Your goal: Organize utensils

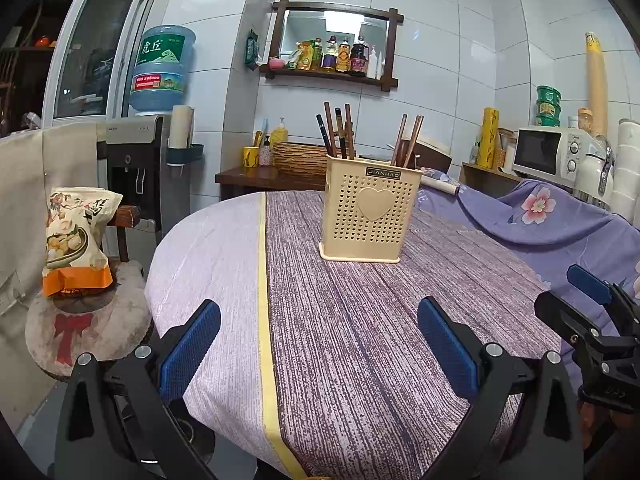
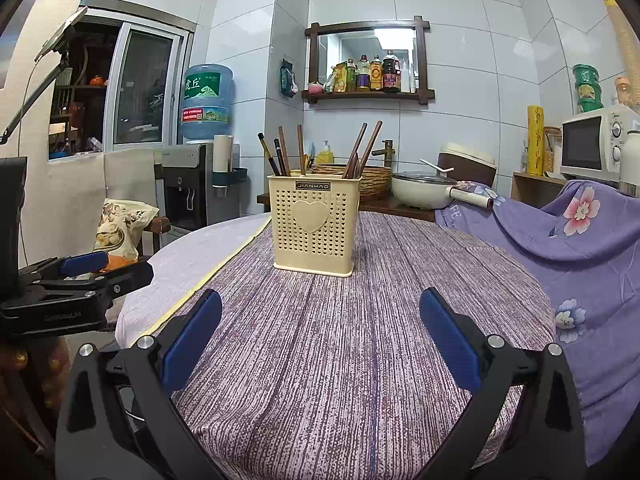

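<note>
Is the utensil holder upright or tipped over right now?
Upright. The utensil holder sits flat on the tablecloth, with chopsticks standing out of its open top.

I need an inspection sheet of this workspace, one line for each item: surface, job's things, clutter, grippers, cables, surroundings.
Surface: round table under a purple striped cloth.
Job's things: cream utensil holder upright on the table; chopsticks stand inside in two groups.
Clutter: snack bag on a stool beside the table.
Grippers: left gripper and right gripper both open, empty, apart from the holder.
Cables: nothing seen on the table.
Surroundings: water dispenser, microwave, wall shelf with bottles.
</note>
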### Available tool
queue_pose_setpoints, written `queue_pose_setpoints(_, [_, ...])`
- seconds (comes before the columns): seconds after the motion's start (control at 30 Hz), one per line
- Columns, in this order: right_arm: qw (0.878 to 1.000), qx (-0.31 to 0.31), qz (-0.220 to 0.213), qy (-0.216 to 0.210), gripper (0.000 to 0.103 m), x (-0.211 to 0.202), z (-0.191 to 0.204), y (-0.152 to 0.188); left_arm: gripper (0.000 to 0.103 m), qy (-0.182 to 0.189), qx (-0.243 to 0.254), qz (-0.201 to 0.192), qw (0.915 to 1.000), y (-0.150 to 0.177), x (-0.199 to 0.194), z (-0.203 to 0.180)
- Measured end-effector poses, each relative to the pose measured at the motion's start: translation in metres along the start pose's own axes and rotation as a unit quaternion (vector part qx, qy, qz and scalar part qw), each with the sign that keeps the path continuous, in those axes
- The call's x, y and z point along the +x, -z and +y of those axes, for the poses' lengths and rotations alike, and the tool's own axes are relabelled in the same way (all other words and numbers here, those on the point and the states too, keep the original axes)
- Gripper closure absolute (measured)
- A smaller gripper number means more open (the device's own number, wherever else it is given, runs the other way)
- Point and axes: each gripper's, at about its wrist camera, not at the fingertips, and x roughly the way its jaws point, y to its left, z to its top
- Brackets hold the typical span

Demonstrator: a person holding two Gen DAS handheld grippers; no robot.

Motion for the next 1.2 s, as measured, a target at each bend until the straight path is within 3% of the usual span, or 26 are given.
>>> queue_pose_setpoints(1.2, [1.0, -0.003, 0.013, -0.001, 0.006, 0.0039, -0.0093, -0.0028, 0.006, -0.006, 0.011, 0.01, 0.9999, 0.004, 0.0041, -0.003])
